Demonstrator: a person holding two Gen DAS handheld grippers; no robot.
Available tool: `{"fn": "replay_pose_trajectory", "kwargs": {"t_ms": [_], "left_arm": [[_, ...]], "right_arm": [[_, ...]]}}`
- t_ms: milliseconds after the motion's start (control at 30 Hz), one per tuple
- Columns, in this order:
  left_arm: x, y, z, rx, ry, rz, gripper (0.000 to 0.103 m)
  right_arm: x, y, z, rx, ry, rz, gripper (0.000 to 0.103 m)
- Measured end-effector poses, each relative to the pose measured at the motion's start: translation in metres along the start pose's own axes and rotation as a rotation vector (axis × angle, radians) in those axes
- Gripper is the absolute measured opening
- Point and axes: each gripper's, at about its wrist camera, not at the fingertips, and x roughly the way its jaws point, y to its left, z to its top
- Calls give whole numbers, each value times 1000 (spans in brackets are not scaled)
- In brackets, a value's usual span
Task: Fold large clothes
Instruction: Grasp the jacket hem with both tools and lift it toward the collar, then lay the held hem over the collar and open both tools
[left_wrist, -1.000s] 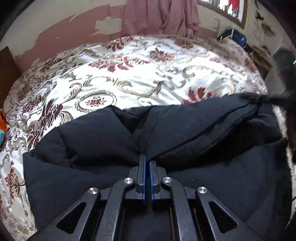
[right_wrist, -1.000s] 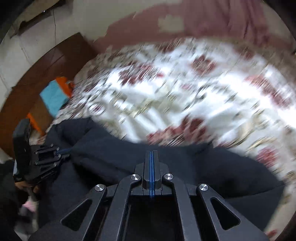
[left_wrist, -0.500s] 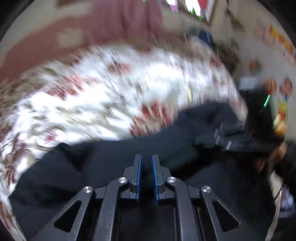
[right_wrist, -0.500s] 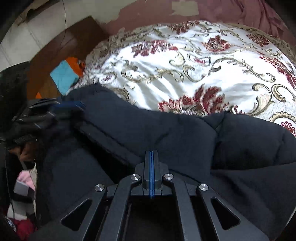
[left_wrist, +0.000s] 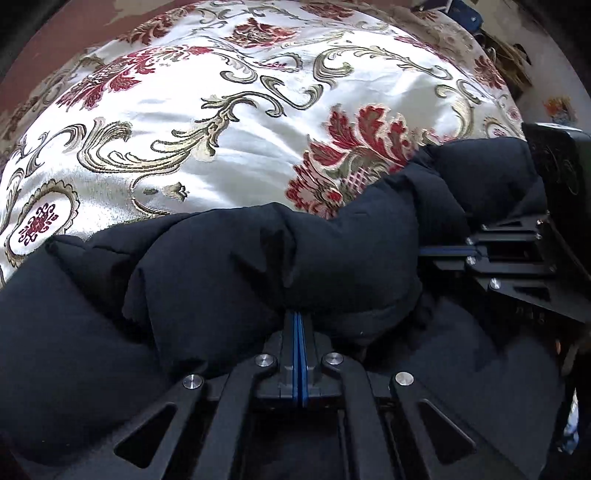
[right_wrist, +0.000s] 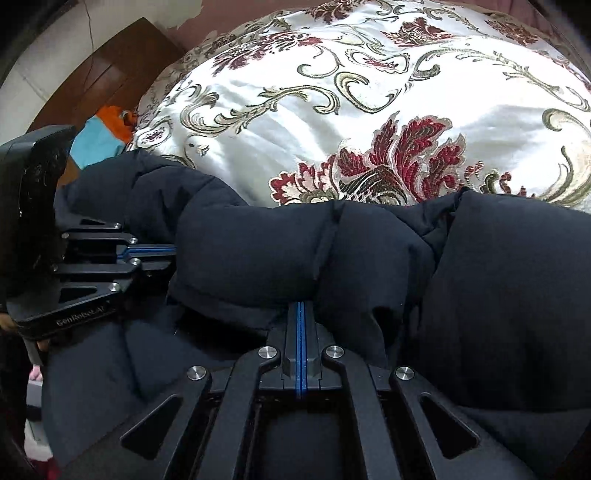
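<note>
Left claw (left_wrist: 298, 317): its two blue-lined fingers are pressing together with no gap showing, and their tips are disappearing under a puffy fold of the black jacket (left_wrist: 258, 266); it is pinching that fold at its near edge.
Left claw from the other side (right_wrist: 162, 251): it is reaching in from the left of the right wrist view, fingers closed flat, tips going into the left end of the same rolled fold.
Black jacket: a dark padded garment is lying across the near part of the bed, with one thick fold running left to right over the flatter layer beneath; the fold is sitting between the two claws.
Bedspread (left_wrist: 229, 122): white satin with gold scrolls and red flowers is covering the bed beyond the jacket, stretching to the far side.
Right claw (right_wrist: 301, 314): its fingers are shut tight on the near edge of the jacket fold (right_wrist: 295, 251), the tips buried in fabric.
Right claw seen from the left (left_wrist: 443, 251): it is coming in from the right, closed, meeting the right end of the fold.
Far left of the right wrist view: an orange and blue cloth (right_wrist: 101, 134) is lying beside the bed, against a brown wooden panel (right_wrist: 110, 62).
</note>
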Motion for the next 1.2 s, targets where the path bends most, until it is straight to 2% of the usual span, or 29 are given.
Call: {"fn": "replay_pose_trajectory", "kwargs": {"t_ms": [67, 267, 400, 467, 633, 700, 767, 867, 1067, 1100, 1167, 1200], "left_arm": [[-6, -6, -6, 29, -29, 24, 4], [-49, 7, -30, -11, -122, -57, 4], [-56, 15, -39, -62, -118, -52, 4], [-54, 18, -39, -89, -103, -49, 4], [-32, 22, -33, -106, -74, -35, 4], [-26, 25, -30, -133, -64, -47, 4], [-20, 27, -29, -146, -57, -42, 4], [-20, 24, -31, -134, -78, -32, 4], [-40, 21, -37, -132, -122, -47, 4], [-45, 20, -39, -138, -133, -48, 4], [-57, 16, -42, -148, -164, -46, 5], [-63, 14, -44, -154, -184, -37, 7]], "right_arm": [[-6, 3, -4, -6, -14, -2, 0], [-48, 12, -20, 1, -106, -28, 2], [-64, 18, -11, 26, -145, 84, 3], [-57, 30, -7, 0, -123, 90, 3], [-5, 38, -10, 0, 50, 66, 2], [20, 39, -15, 3, 111, -2, 1], [33, 39, -15, -5, 99, -20, 1], [28, 32, -19, 30, 71, 24, 1], [-17, 35, -34, 23, 19, 32, 4], [-28, 36, -38, 21, 2, 24, 8], [-49, 36, -46, 11, -32, -6, 24], [-56, 36, -49, 6, -46, -21, 41]]}}
